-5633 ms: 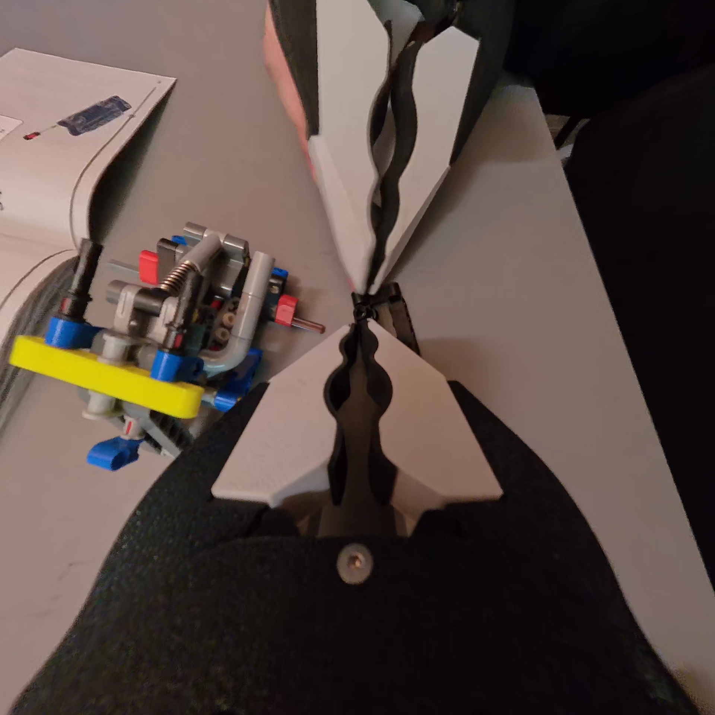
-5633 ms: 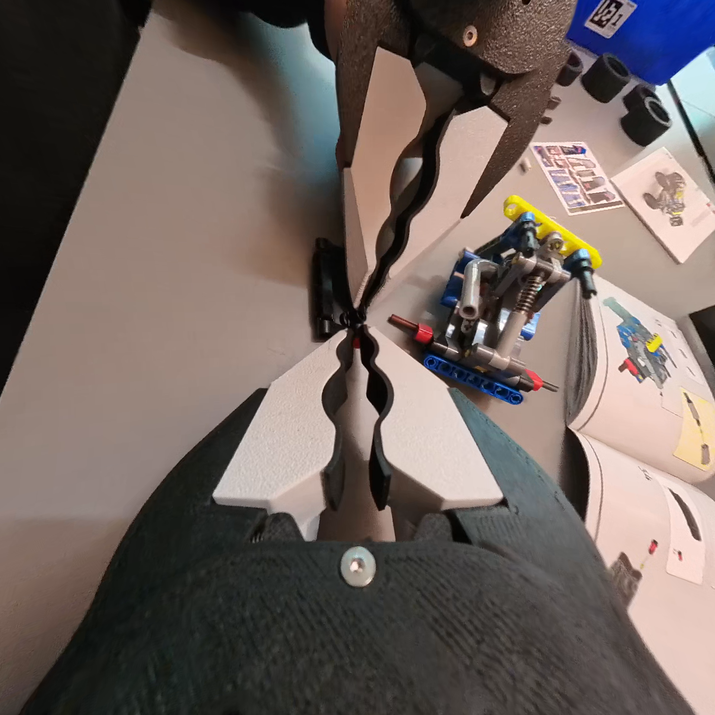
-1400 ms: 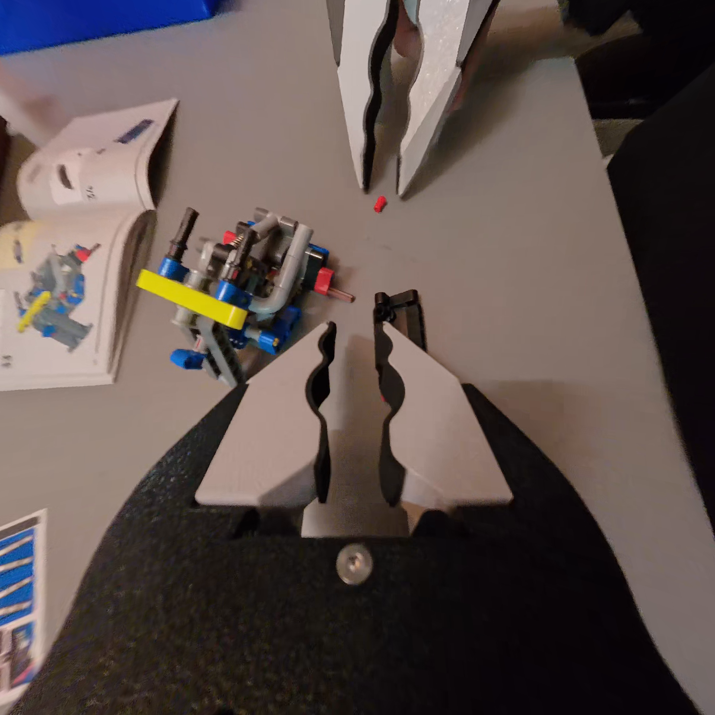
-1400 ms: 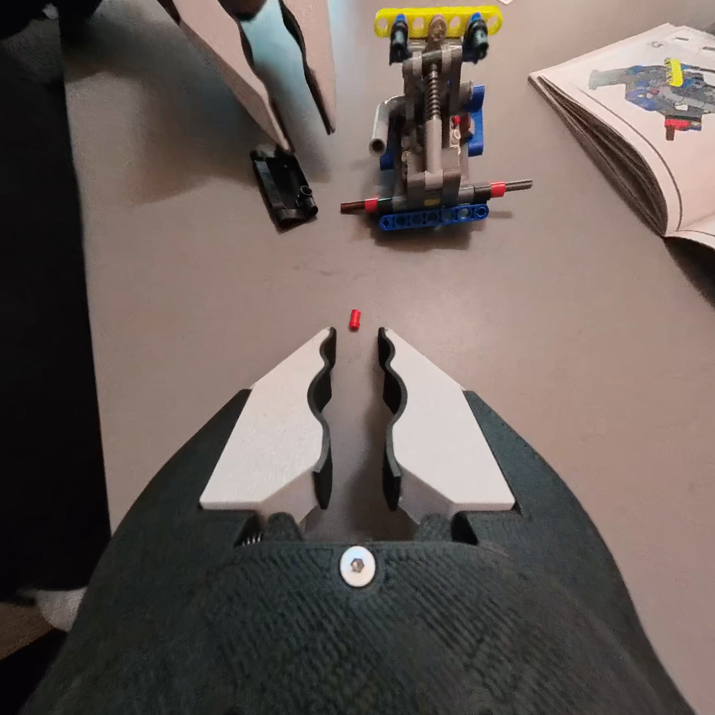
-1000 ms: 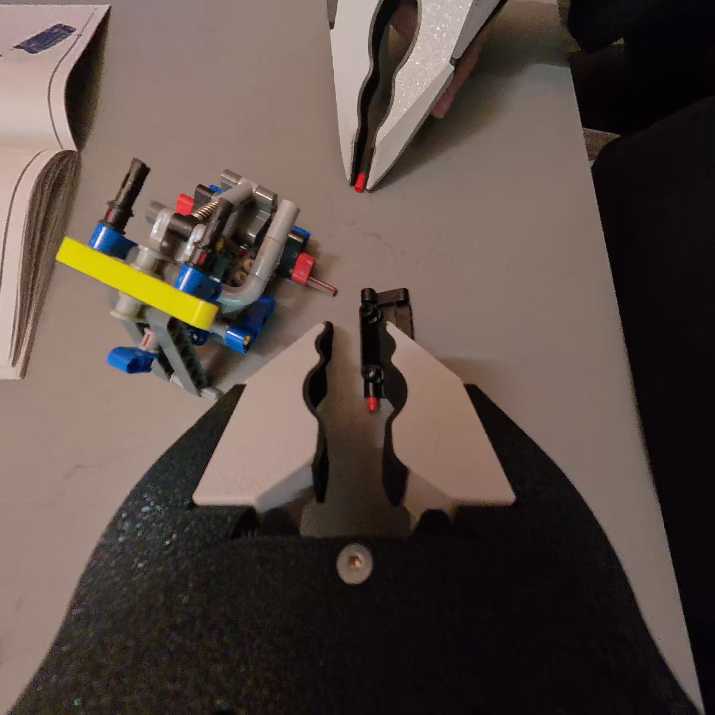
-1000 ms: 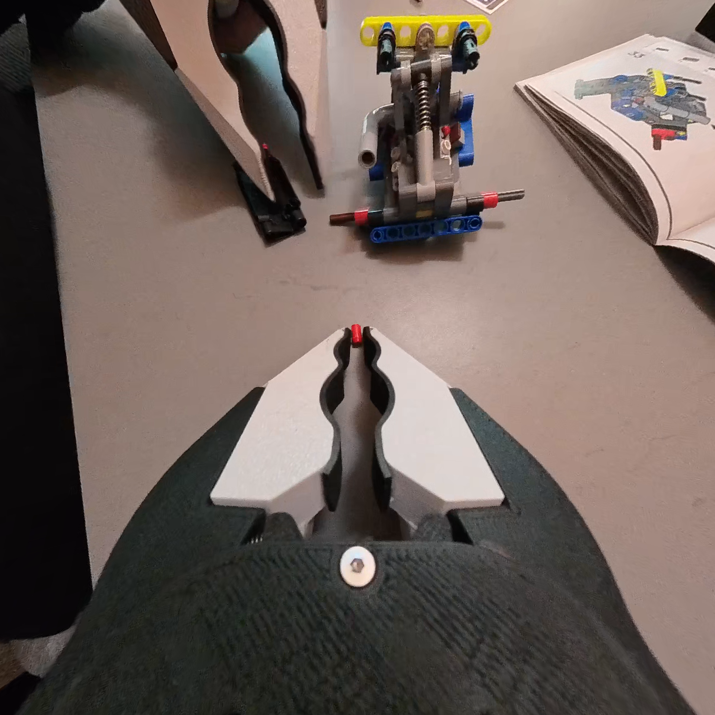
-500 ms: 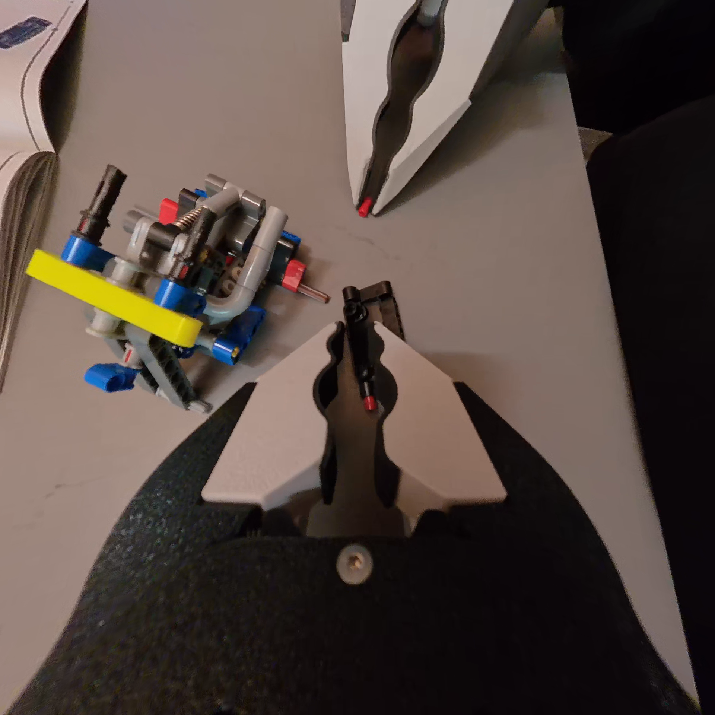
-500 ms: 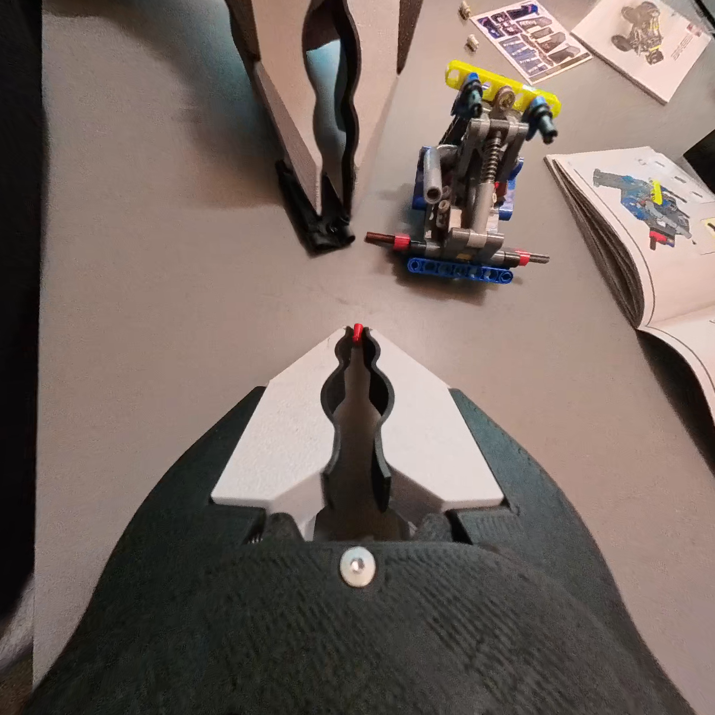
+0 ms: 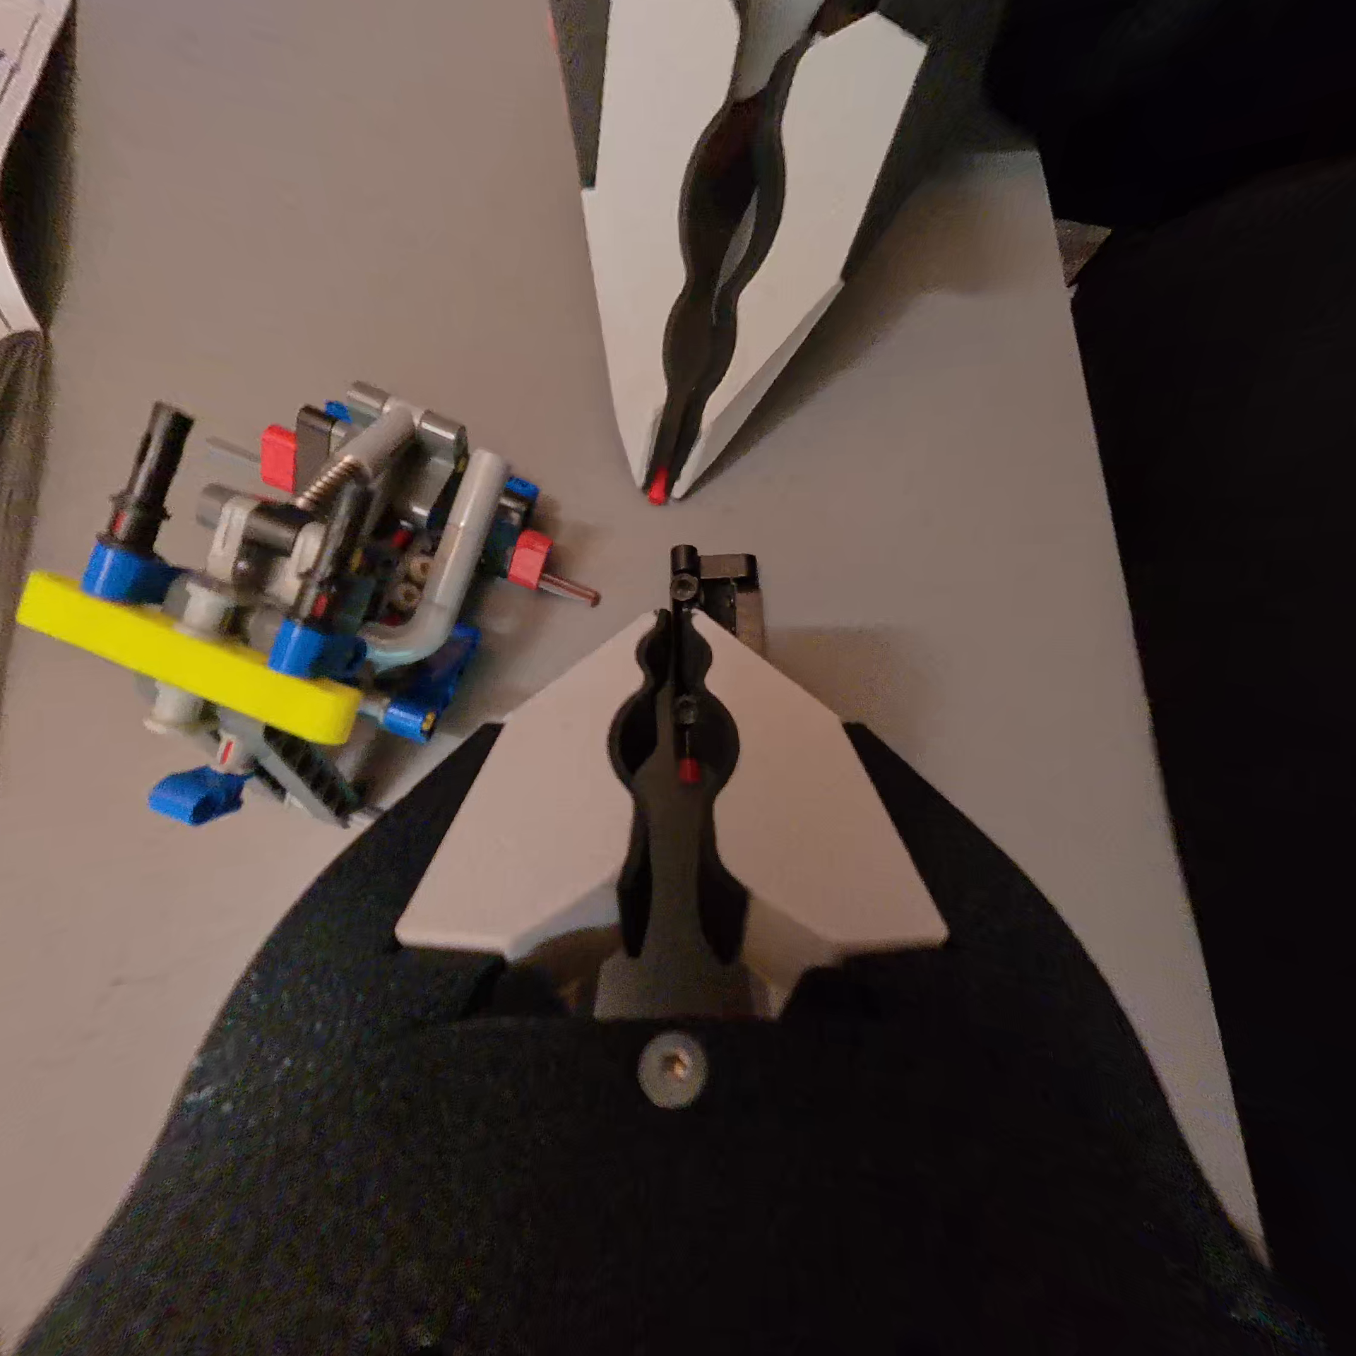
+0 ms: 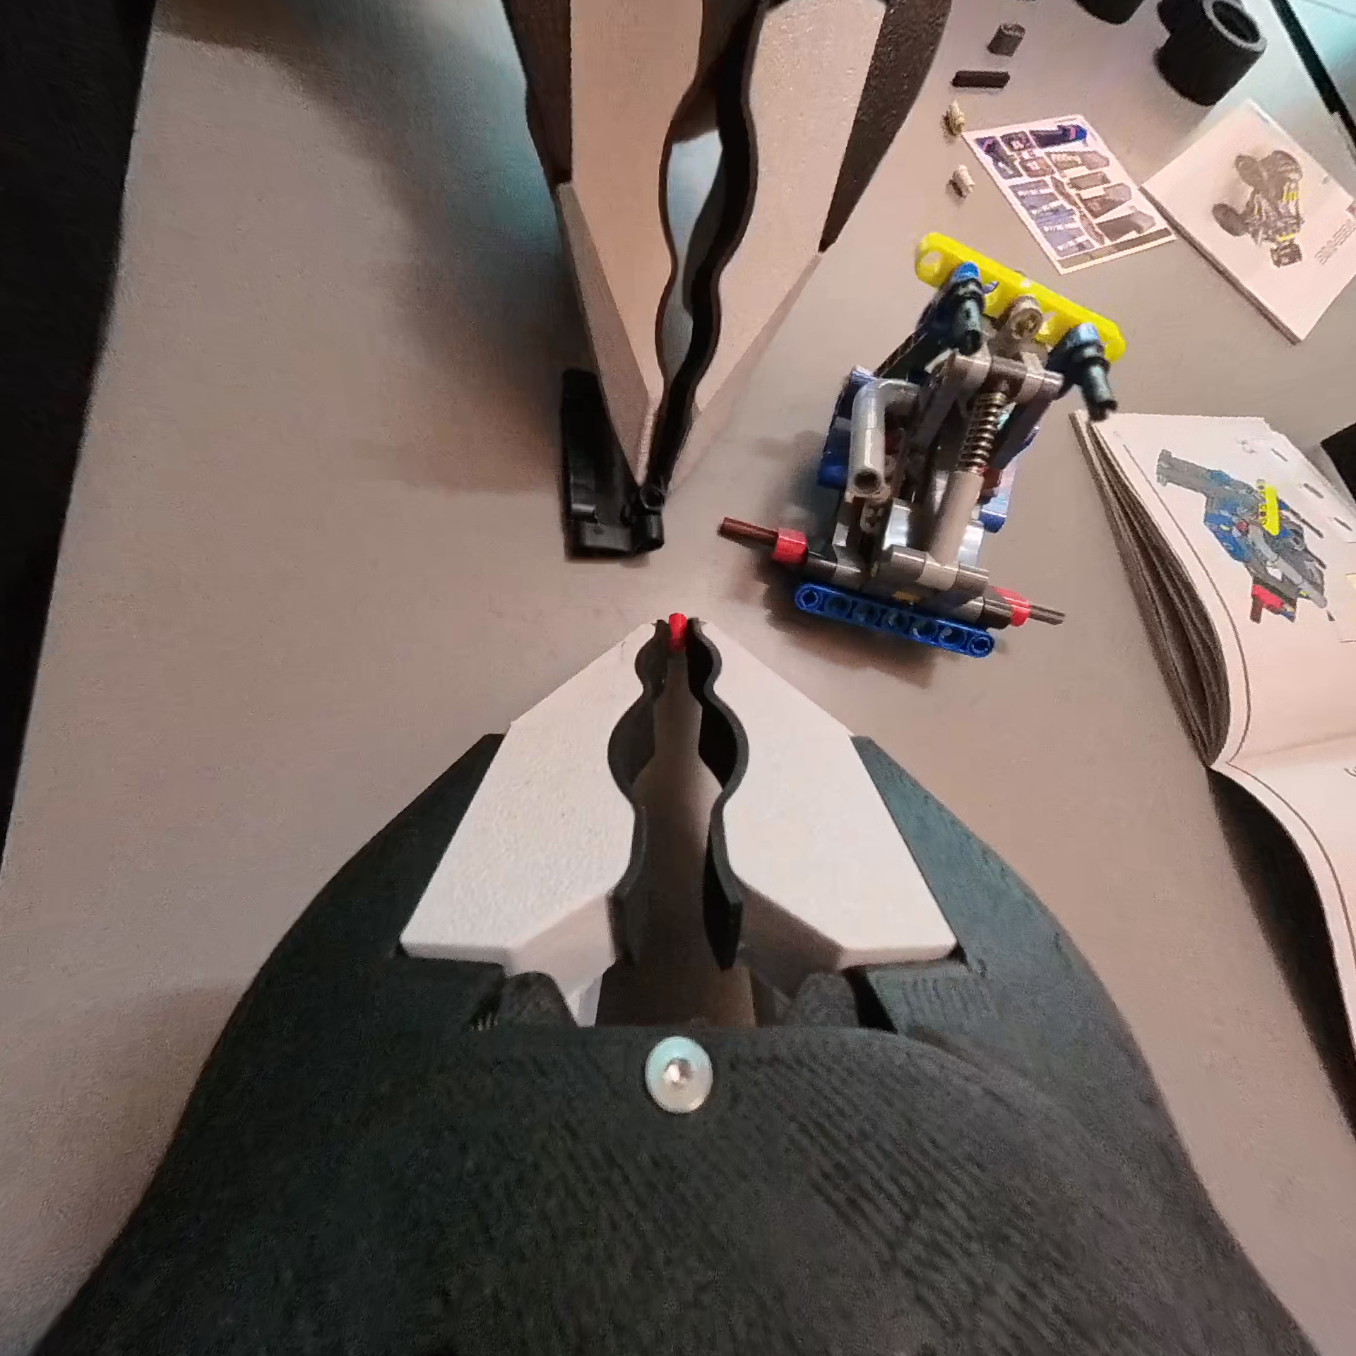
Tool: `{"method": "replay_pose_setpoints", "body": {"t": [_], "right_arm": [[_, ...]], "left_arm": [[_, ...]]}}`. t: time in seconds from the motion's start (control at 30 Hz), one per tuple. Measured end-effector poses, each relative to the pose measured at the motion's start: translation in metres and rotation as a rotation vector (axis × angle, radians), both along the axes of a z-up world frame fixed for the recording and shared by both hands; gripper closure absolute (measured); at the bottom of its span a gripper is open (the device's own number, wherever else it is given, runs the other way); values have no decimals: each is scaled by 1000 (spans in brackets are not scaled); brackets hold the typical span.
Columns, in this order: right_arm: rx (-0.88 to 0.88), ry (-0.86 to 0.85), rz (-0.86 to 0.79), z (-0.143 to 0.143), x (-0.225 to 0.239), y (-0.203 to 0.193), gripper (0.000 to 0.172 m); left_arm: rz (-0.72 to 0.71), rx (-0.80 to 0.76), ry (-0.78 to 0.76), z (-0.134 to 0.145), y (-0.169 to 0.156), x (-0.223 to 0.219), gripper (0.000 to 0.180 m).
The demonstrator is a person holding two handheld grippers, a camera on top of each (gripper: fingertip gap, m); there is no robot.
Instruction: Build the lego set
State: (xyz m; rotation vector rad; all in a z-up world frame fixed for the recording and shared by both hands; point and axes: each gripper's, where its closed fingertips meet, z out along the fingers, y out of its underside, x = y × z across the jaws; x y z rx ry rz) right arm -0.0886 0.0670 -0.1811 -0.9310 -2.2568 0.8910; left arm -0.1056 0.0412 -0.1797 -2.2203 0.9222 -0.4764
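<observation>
Red pin (image 10: 676,632) pinched at right gripper (image 10: 676,637) tips, above the table (image 10: 293,587). Left gripper (image 9: 679,624) clamps black part (image 9: 684,587) nearby. Tips face each other, near; the two pieces would need careful alignment.

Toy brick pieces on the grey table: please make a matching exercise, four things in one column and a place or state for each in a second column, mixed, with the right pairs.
Things:
1. small red peg
2. thin black rod piece
3. brick vehicle model
4. open instruction booklet

Places or states:
A. lies at the right edge of the right wrist view
B. pinched at the tips of the right hand-held gripper
C. stands free on the table, touched by no gripper
D. clamped between the fingers of the left hand-held gripper

Pairs: 1-B, 2-D, 3-C, 4-A
</observation>
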Motion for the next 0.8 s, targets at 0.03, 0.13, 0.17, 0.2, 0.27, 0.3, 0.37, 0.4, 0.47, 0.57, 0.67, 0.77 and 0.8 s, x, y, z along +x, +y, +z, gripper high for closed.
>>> {"method": "replay_pose_setpoints", "body": {"t": [0.03, 0.13, 0.17, 0.2, 0.27, 0.3, 0.37, 0.4, 0.47, 0.57, 0.67, 0.77, 0.8], "right_arm": [[7, 6, 11, 0, -1, -1, 169], [22, 22, 22, 1, -4, -3, 169], [34, 35, 28, 1, -4, -3, 169], [48, 50, 39, 2, -5, -4, 169], [67, 74, 65, 2, -5, -8, 169], [68, 75, 69, 2, -6, -9, 169], [62, 75, 81, 3, -6, -11, 169], [56, 85, 83, 5, -6, -12, 169], [31, 102, 94, 9, -8, -14, 169], [26, 82, 107, 7, -9, -16, 168], [18, 89, 115, 9, -11, -17, 168], [17, 99, 119, 10, -12, -17, 169], [13, 102, 122, 11, -12, -18, 168]], "left_arm": [[-10, 22, 0, 1, 0, 1, 180], [-13, 43, -11, 2, 0, 1, 180], [-10, 43, -13, 2, 0, 0, 180], [-15, 49, -14, 3, -1, 0, 180], [-26, 74, -13, 3, 1, 0, 180], [-30, 77, -25, 3, 1, 1, 180], [-28, 74, -52, 2, 2, 0, 180], [-27, 72, -58, 3, 2, -1, 180], [-32, 84, -48, 3, 3, -2, 180], [-35, 84, -50, 3, 4, -3, 180], [-31, 94, -57, 5, 5, -5, 180], [-38, 106, -59, 6, 4, -6, 180], [-47, 109, -63, 7, 4, -5, 180]]}}
